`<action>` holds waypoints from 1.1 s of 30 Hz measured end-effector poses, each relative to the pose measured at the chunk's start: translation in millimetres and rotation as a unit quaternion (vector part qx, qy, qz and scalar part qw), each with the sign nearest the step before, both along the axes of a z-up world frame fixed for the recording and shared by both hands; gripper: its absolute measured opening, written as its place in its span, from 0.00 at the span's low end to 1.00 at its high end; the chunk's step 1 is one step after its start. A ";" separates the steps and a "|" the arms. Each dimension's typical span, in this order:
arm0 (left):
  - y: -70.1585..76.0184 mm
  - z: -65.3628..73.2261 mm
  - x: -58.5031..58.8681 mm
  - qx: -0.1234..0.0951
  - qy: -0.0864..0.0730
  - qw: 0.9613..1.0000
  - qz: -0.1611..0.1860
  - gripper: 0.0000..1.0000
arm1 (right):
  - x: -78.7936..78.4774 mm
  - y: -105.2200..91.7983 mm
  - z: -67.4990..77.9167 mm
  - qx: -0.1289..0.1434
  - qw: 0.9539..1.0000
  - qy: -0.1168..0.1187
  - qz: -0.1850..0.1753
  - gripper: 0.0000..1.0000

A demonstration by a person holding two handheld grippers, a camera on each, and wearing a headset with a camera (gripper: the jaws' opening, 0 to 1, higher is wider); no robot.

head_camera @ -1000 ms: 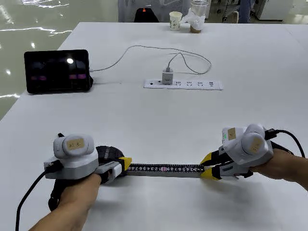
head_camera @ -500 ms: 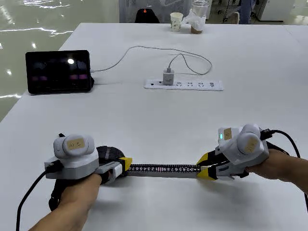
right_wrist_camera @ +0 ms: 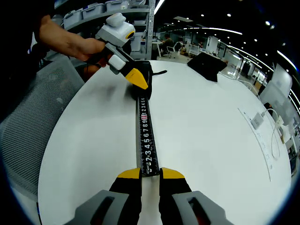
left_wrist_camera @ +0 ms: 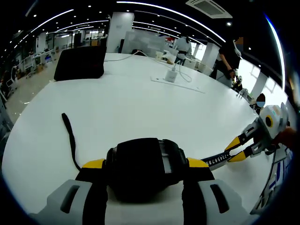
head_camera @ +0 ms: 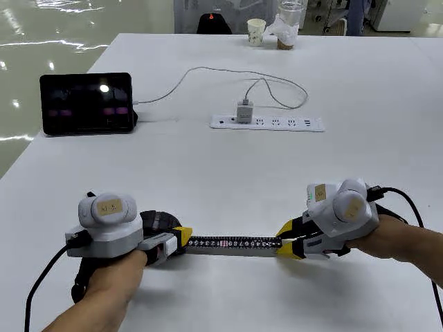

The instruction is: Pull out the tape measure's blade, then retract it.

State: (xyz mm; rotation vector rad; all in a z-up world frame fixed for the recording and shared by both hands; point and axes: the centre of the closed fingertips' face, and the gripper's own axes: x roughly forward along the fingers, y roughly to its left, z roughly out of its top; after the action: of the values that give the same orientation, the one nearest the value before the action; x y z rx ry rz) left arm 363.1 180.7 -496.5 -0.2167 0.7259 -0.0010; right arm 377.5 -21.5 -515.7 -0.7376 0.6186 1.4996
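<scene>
The black tape measure case [head_camera: 158, 223] rests on the white table [head_camera: 228, 173], and my left gripper [head_camera: 173, 234] is shut on it. In the left gripper view the case [left_wrist_camera: 143, 164] sits between the yellow-tipped jaws of the left gripper [left_wrist_camera: 145, 164]. The blade [head_camera: 234, 243] runs out flat to the right, numbers up. My right gripper [head_camera: 285, 239] is shut on the blade's free end. The right gripper view has the blade [right_wrist_camera: 146, 136] leading from the right gripper [right_wrist_camera: 150, 174] to the case [right_wrist_camera: 146, 77]. A black wrist strap [left_wrist_camera: 70, 138] trails from the case.
A dark tablet [head_camera: 86, 102] stands at the left edge. A white power strip [head_camera: 266, 123] with a charger and looping cable lies mid-table. Paper cups [head_camera: 256, 30] stand at the far edge. Gripper cables trail off the near edge.
My right gripper has moved left toward the case with the blade end still in it, so the stretch of blade showing is shorter. The left gripper and case have stayed put.
</scene>
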 end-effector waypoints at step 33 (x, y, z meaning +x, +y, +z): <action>-0.1 -0.3 0.3 -0.009 0.000 1.000 -0.001 0.60 | -1.9 25.4 0.2 0.010 1.000 -0.001 0.010 0.10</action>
State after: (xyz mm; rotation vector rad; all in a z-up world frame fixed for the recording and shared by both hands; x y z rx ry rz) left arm 363.4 180.6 -496.9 -0.2327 0.7272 -0.0094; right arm 375.7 4.0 -515.4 -0.7317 0.5954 1.5206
